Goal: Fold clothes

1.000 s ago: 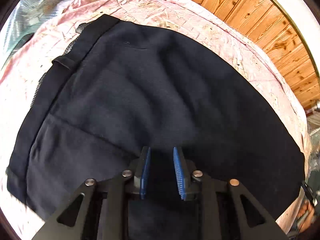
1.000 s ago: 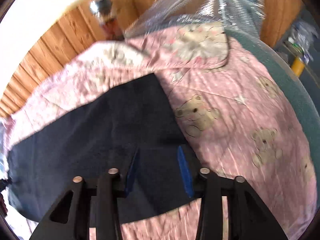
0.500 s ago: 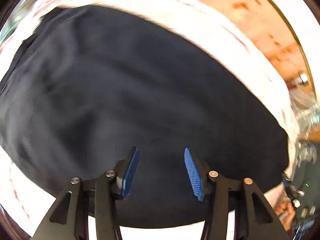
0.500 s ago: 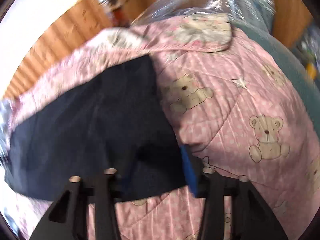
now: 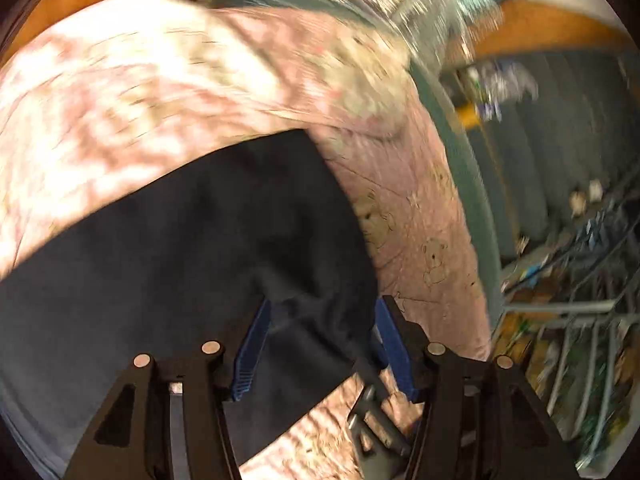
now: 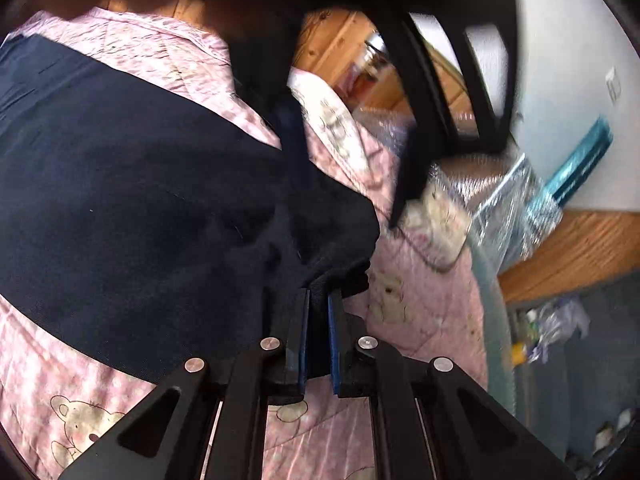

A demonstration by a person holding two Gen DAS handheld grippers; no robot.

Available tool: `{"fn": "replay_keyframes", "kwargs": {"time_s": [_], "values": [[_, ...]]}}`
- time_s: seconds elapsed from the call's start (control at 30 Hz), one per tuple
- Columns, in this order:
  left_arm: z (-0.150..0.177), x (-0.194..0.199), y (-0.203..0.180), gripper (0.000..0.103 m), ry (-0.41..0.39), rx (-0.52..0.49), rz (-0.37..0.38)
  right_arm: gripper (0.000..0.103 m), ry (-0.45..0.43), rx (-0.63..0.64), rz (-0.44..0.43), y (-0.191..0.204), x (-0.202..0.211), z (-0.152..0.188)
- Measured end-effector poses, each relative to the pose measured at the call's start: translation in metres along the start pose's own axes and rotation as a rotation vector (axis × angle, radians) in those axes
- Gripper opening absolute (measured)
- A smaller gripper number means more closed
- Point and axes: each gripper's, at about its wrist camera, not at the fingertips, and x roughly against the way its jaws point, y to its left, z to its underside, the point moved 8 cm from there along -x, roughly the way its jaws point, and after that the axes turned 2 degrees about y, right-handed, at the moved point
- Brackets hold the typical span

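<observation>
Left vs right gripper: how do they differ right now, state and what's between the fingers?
The left gripper is open, blue fingers spread wide; the right gripper is shut on the dark garment. A corner of the garment lies loose between the left fingers, unclamped; the right fingers pinch a bunched edge. Shared: both have blue pads and work over the pink bear quilt.

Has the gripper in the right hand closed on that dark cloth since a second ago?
Yes. The right gripper, open before, now has its jaws shut on the dark garment corner, bunched above the pink quilt.
</observation>
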Motion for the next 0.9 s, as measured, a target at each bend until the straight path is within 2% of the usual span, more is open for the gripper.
{"fn": "replay_keyframes", "kwargs": {"time_s": [0.07, 0.2, 0.33, 0.37, 0.4, 0.43, 0.47, 0.6, 0.7, 0.8, 0.87, 0.9], "values": [[-0.006, -0.019, -0.012, 0.057, 0.067, -0.031, -0.007, 0.007, -0.020, 0.035, 0.010, 0.005, 0.003, -0.004], [-0.003, -0.035, -0.028, 0.058, 0.144, -0.098, -0.027, 0.007, -0.044, 0.062, 0.006, 0.010, 0.004, -0.008], [0.016, -0.057, -0.036, 0.059, 0.242, -0.178, -0.136, 0.007, -0.049, 0.059, -0.024, 0.013, 0.004, -0.008], [0.018, -0.061, -0.036, 0.058, 0.245, -0.210, -0.167, 0.008, -0.048, 0.046, -0.036, 0.012, 0.004, -0.006], [0.017, -0.064, -0.033, 0.037, 0.230, -0.246, -0.201, 0.011, -0.046, 0.024, -0.054, 0.010, 0.005, -0.005], [0.016, -0.062, -0.030, 0.009, 0.209, -0.274, -0.231, 0.020, -0.052, -0.009, -0.078, 0.005, 0.009, -0.003], [0.016, -0.054, -0.027, 0.009, 0.174, -0.272, -0.222, 0.023, -0.062, -0.048, -0.106, -0.002, 0.017, -0.001], [0.021, 0.015, 0.003, 0.008, -0.009, -0.121, -0.061, 0.033, -0.079, -0.226, -0.284, -0.029, 0.054, 0.007], [0.044, 0.056, 0.064, 0.008, -0.094, 0.059, -0.018, 0.033, -0.066, -0.279, -0.447, -0.025, 0.068, 0.006], [0.074, 0.064, 0.126, 0.008, -0.139, 0.223, 0.003, 0.033, -0.043, -0.338, -0.609, -0.009, 0.064, -0.006], [0.086, 0.062, 0.140, 0.008, -0.167, 0.266, 0.023, 0.033, -0.004, -0.388, -0.684, 0.008, 0.057, -0.016], [0.089, 0.060, 0.140, 0.008, -0.183, 0.277, 0.037, 0.033, 0.012, -0.396, -0.689, 0.012, 0.051, -0.021]]}}
